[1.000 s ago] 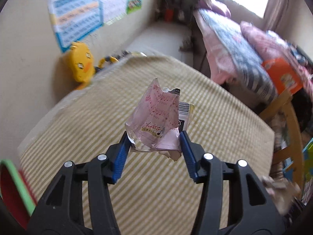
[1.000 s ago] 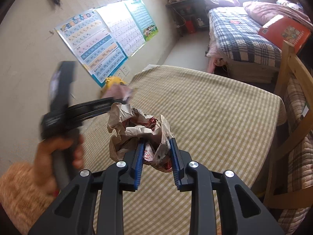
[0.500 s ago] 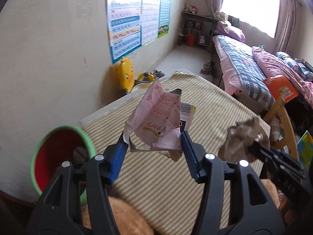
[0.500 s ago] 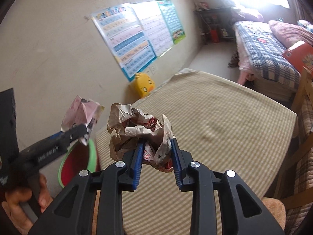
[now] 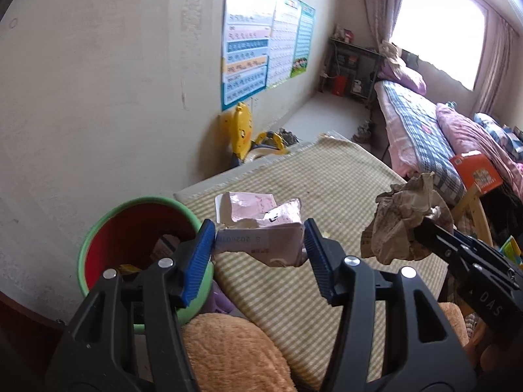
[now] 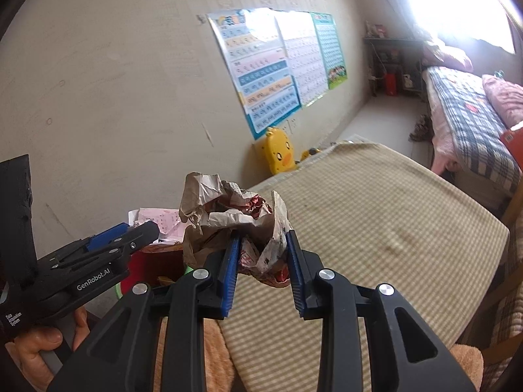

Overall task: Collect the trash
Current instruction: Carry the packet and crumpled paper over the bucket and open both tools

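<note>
My left gripper [image 5: 260, 235] is shut on a crumpled pink wrapper [image 5: 261, 225], which lies tipped forward between the blue pads. It hangs just right of a bin [image 5: 130, 205] with a green rim and a red inside, which has some rubbish in it. My right gripper [image 6: 263, 245] is shut on a ball of crumpled brown paper [image 6: 228, 215] with red print. That paper ball [image 5: 402, 228] is level with the wrapper and to its right, over the table. In the right wrist view the left gripper [image 6: 124, 235] and the pink wrapper [image 6: 160, 225] hang above the bin [image 6: 153, 261].
A table with a striped cloth [image 5: 327, 179] fills the middle. Fuzzy orange fabric [image 5: 228, 352] lies at the near edge. A yellow duck toy [image 6: 278, 153] stands by the postered wall. A bed [image 5: 421, 124] and a wooden chair [image 5: 474, 202] are to the right.
Both grippers have swung left toward the wall and risen a little, and the bin has come into view under the left one. The pink wrapper has tipped from upright to lying forward.
</note>
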The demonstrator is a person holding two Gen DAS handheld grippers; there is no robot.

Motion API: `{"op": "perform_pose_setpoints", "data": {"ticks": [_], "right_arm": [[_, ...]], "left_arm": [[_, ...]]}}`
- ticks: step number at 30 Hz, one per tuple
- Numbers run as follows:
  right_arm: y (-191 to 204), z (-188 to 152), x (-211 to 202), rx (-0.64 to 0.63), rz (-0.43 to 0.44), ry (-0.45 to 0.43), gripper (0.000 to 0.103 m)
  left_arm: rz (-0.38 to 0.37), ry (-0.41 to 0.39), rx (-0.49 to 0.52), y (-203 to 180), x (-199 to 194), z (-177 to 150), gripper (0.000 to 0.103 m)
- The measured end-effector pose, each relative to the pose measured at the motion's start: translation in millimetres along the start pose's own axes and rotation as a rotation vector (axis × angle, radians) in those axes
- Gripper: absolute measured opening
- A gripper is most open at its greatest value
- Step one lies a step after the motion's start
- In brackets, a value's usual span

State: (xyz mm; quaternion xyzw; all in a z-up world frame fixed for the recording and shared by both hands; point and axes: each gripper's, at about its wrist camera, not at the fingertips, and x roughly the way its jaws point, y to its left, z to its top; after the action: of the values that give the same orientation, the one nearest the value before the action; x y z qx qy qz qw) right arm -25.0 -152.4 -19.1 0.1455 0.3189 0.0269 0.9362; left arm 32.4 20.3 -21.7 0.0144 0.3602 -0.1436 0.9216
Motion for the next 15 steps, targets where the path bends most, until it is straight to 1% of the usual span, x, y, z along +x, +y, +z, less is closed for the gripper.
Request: {"op": "perform_pose_setpoints", "data": {"ticks": [7, 15], "right_arm": [[21, 6, 11, -0.025, 0.048, 0.011, 0.028], [41, 7, 26, -0.056, 0.076, 0.037, 0.027]], "left_arm": [[0.041, -0.009, -0.054, 28, -4, 0, 0.053], [0.085, -0.01, -0.113, 60, -5, -4, 0.053]]}}
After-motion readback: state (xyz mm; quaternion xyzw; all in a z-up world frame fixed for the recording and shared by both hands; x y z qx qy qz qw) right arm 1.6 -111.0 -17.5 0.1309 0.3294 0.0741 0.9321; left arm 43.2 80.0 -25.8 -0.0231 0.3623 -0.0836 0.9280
